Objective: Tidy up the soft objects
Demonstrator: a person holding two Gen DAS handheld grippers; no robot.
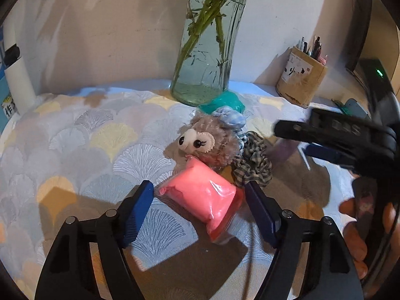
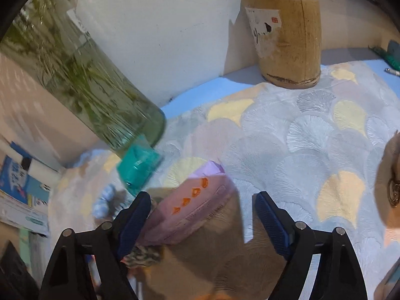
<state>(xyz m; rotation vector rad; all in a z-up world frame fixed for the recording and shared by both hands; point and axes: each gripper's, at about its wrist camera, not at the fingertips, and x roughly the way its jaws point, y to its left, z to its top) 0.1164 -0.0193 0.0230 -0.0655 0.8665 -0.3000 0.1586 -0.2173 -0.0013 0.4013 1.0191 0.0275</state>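
A pink soft pack in clear wrap (image 1: 205, 197) lies on the patterned cloth (image 1: 100, 150), between the fingers of my left gripper (image 1: 199, 186). The jaws stand open; the right pad is at the pack's edge and the left pad is clear of it. A furry plush with big eyes (image 1: 207, 142) touches the pack's far end. A dark checked scrunchie (image 1: 252, 167), a blue gingham scrunchie (image 1: 230, 118) and a teal pack (image 1: 225, 103) lie beside the plush. My right gripper (image 2: 203, 196) is open over a purple pack with orange marks (image 2: 190, 205), which lies nearer its left finger.
A tall glass vase with green stems (image 1: 207, 50) stands against the wall behind the toys. A bamboo pen holder (image 2: 287, 40) stands at the back right. Booklets (image 2: 20, 187) lie at the left edge. A hand (image 1: 357, 225) holds the right gripper's black body (image 1: 350, 135).
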